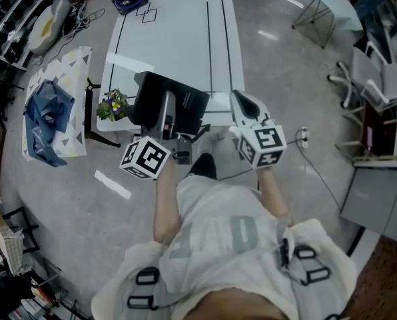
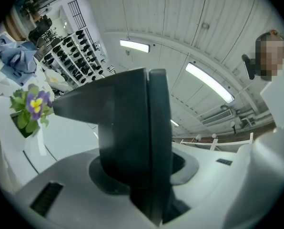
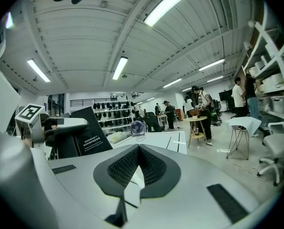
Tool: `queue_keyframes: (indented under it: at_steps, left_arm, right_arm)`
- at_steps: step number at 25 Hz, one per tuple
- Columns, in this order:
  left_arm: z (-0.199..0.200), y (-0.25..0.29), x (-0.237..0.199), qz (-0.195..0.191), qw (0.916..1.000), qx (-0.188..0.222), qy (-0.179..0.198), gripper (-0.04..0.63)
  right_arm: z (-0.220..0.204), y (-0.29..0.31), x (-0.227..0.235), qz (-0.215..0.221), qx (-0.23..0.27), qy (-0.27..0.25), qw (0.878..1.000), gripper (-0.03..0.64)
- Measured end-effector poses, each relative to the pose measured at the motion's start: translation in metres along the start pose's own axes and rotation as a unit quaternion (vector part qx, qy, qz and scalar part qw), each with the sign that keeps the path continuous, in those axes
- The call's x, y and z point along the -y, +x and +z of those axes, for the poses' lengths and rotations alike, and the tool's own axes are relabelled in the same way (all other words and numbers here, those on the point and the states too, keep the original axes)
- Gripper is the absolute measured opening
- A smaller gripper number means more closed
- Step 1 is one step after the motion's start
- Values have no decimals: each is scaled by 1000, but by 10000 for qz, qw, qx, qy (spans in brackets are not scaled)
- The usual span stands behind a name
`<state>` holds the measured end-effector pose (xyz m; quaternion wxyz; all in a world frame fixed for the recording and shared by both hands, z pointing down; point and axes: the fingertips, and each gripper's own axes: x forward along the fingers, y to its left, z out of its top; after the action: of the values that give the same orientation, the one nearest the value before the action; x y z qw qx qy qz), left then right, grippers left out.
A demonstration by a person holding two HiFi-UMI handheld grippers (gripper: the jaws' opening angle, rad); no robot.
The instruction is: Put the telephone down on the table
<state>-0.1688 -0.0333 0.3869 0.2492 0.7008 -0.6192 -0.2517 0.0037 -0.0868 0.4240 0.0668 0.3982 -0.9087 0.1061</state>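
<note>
Counter with telephone held at its near edge

The white counter (image 1: pixel 178 32) has a wide open top beyond the near edge, and open floor along its right side. The black telephone (image 1: pixel 160 95) lies over that near edge with the left gripper (image 1: pixel 169 119) jaws clamped on it; whether it rests on the top cannot be told. The right gripper (image 1: pixel 244 105), jaws together and empty, hovers at the near right corner. A small flowering plant (image 1: pixel 113 105) stands just left of the telephone.

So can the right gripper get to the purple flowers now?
Probably not easily. The flowers sit at the table's left edge, and the left gripper, its jaws shut on the telephone, stands between them and the right gripper.
</note>
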Motion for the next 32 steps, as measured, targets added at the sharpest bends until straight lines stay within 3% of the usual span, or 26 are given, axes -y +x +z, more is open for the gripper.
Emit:
queue_keyframes:
  at_steps: [7, 12, 32]
  left_arm:
    - [54, 95, -32, -230, 9997, -97, 45, 166]
    - [76, 134, -45, -269, 9996, -46, -28, 166]
    - [49, 173, -52, 253, 9994, -12, -226, 166]
  right_arm:
    - [45, 96, 14, -109, 73, 6, 9999, 8]
    - [63, 134, 25, -214, 146, -10, 9997, 8]
    - [67, 157, 60, 161, 17, 82, 9998, 8]
